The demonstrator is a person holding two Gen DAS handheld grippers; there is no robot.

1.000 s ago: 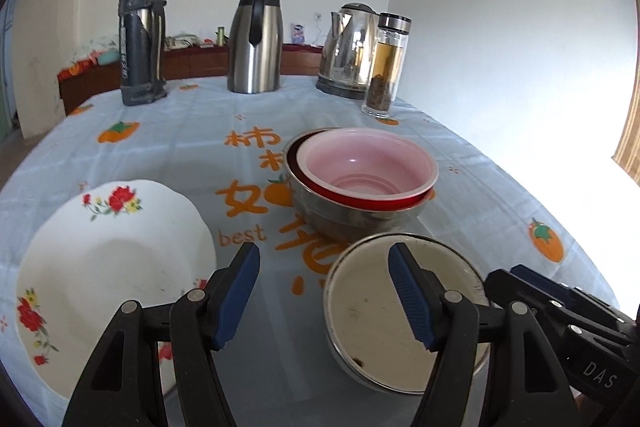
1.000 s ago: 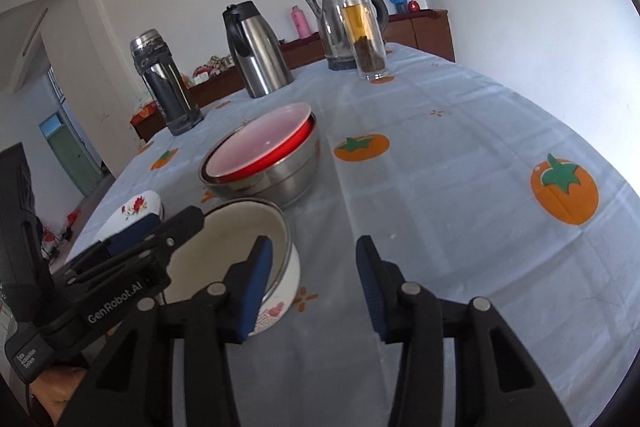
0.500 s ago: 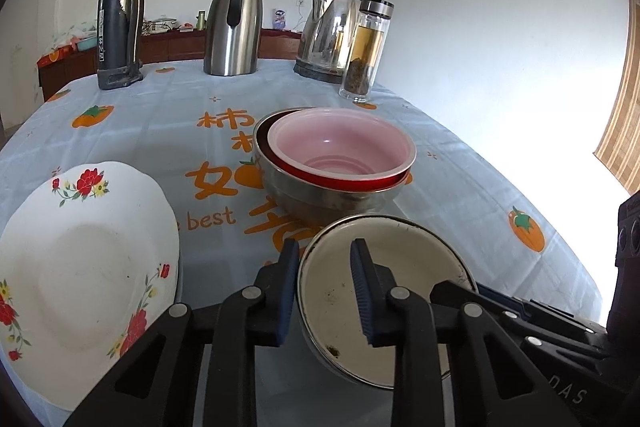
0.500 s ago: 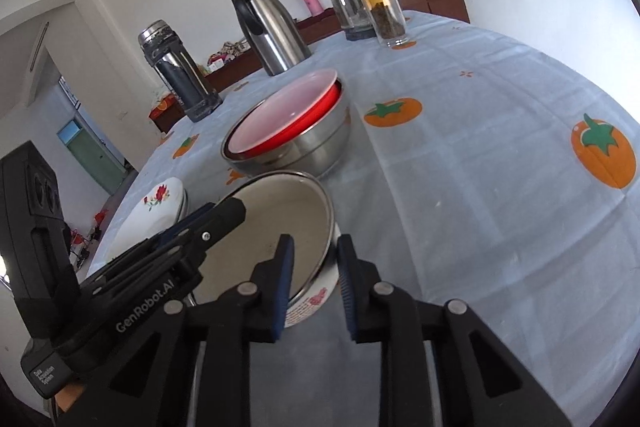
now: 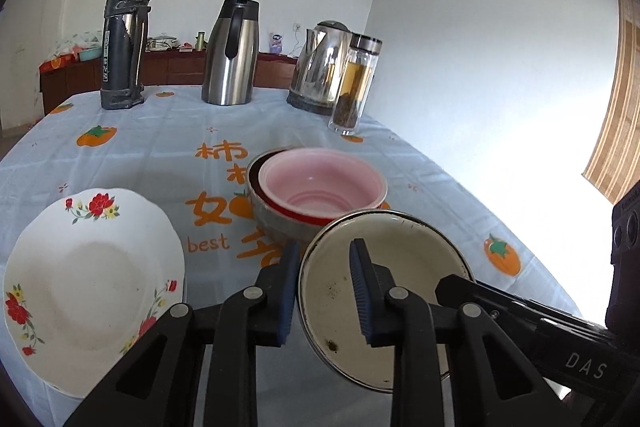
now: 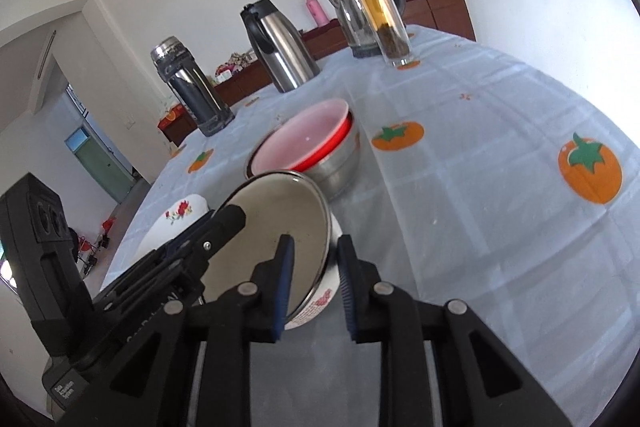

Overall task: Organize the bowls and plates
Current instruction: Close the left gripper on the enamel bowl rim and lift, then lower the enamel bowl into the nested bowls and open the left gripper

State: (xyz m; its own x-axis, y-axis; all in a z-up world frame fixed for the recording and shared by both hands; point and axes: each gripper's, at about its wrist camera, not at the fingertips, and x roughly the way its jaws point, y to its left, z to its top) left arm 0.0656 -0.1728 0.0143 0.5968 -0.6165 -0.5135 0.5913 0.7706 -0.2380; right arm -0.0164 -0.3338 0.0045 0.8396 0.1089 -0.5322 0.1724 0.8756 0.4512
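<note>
Both grippers clamp the enamel bowl point(image 5: 384, 291) from opposite sides. The left gripper point(image 5: 325, 287) has its jaws narrow on the bowl's left rim, one pad outside the wall and one inside. The right gripper point(image 6: 313, 287) pinches the right rim the same way, jaws narrow, with the red flower print on the bowl's white outer wall showing between them. The bowl sits tilted at the near edge of the counter point(image 5: 160, 155), just in front of a steel bowl point(image 6: 340, 167) that holds a pink bowl point(image 5: 320, 183) nested inside. A flowered plate point(image 5: 88, 267) lies to the left, apart from the bowls. Flasks, a kettle point(image 5: 320, 63) and a tea bottle point(image 5: 354, 83) stand at the far end
</note>
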